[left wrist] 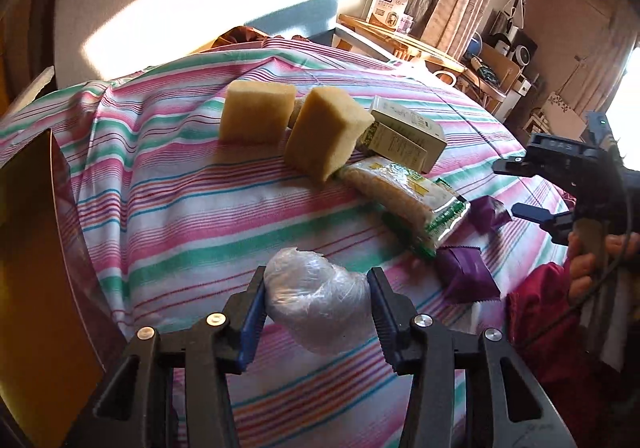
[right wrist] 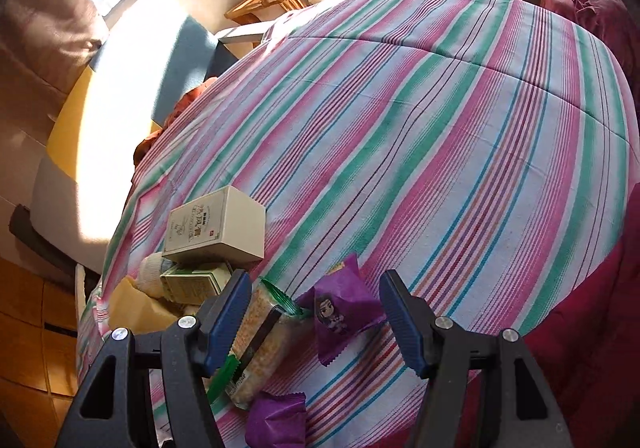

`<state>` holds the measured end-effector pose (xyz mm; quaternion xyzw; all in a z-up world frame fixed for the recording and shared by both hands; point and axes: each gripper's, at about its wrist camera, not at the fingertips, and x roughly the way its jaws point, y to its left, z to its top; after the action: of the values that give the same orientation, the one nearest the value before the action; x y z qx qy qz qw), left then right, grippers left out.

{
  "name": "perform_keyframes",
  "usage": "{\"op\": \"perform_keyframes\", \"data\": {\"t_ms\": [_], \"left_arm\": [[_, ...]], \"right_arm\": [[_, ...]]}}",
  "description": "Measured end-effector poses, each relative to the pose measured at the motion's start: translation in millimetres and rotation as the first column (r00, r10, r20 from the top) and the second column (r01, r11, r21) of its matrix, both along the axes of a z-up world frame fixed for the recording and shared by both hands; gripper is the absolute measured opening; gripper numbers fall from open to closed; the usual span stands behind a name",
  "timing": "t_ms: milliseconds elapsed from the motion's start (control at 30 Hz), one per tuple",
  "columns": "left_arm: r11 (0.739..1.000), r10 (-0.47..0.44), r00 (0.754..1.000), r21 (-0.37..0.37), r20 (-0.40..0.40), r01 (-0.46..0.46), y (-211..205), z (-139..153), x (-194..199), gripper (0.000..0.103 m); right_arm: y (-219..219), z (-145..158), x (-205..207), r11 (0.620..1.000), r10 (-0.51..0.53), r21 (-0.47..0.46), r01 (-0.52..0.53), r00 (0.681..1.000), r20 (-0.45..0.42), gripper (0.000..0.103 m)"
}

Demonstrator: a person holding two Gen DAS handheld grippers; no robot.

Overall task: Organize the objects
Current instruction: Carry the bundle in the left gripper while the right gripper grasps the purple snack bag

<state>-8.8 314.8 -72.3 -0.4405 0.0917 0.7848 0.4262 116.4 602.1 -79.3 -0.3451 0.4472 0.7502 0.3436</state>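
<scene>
- On the near edge of the striped cloth (left wrist: 180, 207), the left hand-held gripper (left wrist: 316, 308) is squeezing a round bundle wrapped in clear plastic (left wrist: 316, 304). Both blue pads are pressing on its sides.
- Over on the right, the right hand-held gripper (right wrist: 316, 312) is standing about half open. It is hanging over a purple snack packet (right wrist: 340, 316) and is not pinching anything.
- Farther away, two yellow sponges (left wrist: 256, 113) are standing next to the small boxes (left wrist: 404, 135). A long bag of grain (left wrist: 400, 199) is lying just beside them.
- I think the picking-up step is happening now for the bundle.
- Next, the left side is needing to lift the bundle without squashing it and carry it toward the other things.
- The right side is needing to go lower and close on the purple packet, keeping off the grain bag touching its left pad.
</scene>
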Motion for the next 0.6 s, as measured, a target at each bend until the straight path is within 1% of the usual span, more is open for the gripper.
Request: {"op": "perform_keyframes", "data": {"t_ms": [67,167,267,400,533,567,600], "left_arm": [[1.000,-0.005,1.000,0.011,0.000,0.005,-9,4,7,0.049],[0.999,-0.007,1.000,0.038,0.000,0.007,-21,14,12,0.049],[0.998,-0.009,1.000,0.059,-0.022,0.010,-31,26,16,0.049],[0.996,0.011,1.000,0.086,-0.019,-0.009,-49,37,15,0.049],[0.992,0.053,0.999,0.111,-0.008,-0.052,-73,43,11,0.049],[0.991,0.068,0.998,0.116,-0.002,-0.067,-80,44,9,0.049],[0.989,0.082,0.997,0.120,0.005,-0.082,-87,44,7,0.049]], "right_arm": [[0,-4,-4,1.000,0.007,0.004,-0.007,0.999,0.049,0.067],[-1,-8,-8,1.000,0.021,0.017,-0.023,0.995,0.095,0.067],[-3,-12,-14,0.999,0.043,0.026,-0.047,0.988,0.147,0.063],[-7,-20,-24,0.995,0.083,0.030,-0.092,0.968,0.238,0.054],[-9,-29,-31,0.992,0.104,0.036,-0.122,0.942,0.318,0.038],[-9,-29,-32,0.991,0.102,0.046,-0.124,0.938,0.331,0.035],[-9,-29,-32,0.991,0.101,0.051,-0.125,0.937,0.335,0.035]]}}
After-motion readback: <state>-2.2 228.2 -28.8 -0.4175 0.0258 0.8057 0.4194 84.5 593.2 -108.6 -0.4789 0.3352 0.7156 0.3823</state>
